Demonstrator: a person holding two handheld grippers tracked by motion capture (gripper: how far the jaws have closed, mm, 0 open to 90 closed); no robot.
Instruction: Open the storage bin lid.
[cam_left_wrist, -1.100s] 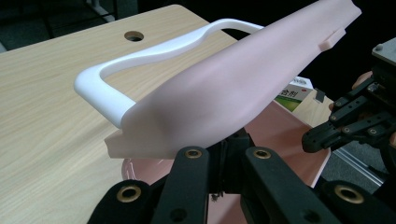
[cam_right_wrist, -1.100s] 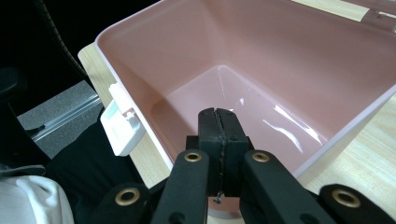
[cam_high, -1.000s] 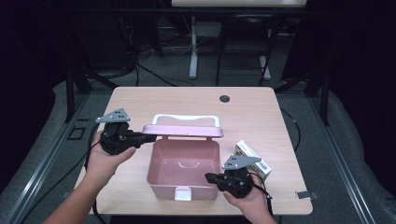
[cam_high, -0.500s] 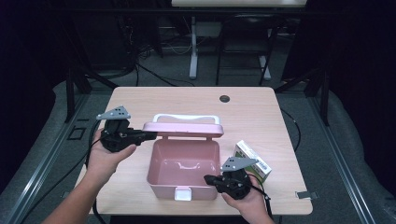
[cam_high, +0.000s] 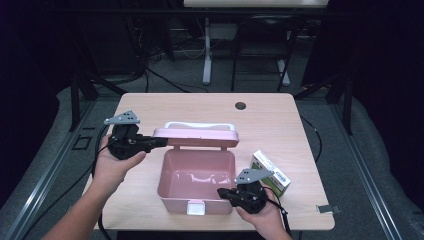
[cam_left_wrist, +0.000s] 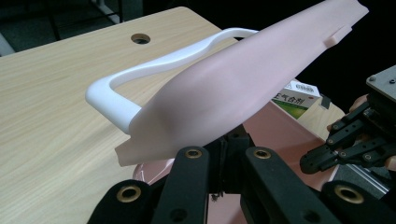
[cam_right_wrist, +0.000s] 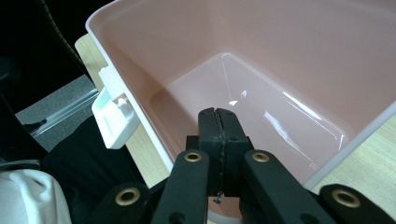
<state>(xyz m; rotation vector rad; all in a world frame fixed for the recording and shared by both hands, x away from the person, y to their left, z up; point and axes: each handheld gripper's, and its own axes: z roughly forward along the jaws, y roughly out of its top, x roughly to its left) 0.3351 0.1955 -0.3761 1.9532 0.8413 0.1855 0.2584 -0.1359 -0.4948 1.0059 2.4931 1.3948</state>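
A pink plastic box (cam_high: 164, 175) stands open on the wooden table, and its inside (cam_right_wrist: 280, 46) holds nothing. Its lid (cam_high: 195, 137) is raised over the back edge, with the white handle (cam_high: 200, 126) behind it. My left gripper (cam_high: 161, 141) is shut, its tips at the lid's left end and tucked under the lid's edge (cam_left_wrist: 243, 79). My right gripper (cam_high: 225, 192) is shut with nothing in it and points over the front right rim into the box (cam_right_wrist: 218, 123). A white and green medicine carton (cam_high: 270, 172) lies right of the box, just beyond my right hand.
A white latch (cam_high: 195, 207) hangs at the box's front wall, seen also as the latch (cam_right_wrist: 114, 119) left of my right jaws. A round cable hole (cam_high: 240, 105) sits near the table's far edge. Dark floor, cables and frame legs surround the table.
The right gripper has shifted very slightly by the box's front right corner. The lid and the left gripper stand as before.
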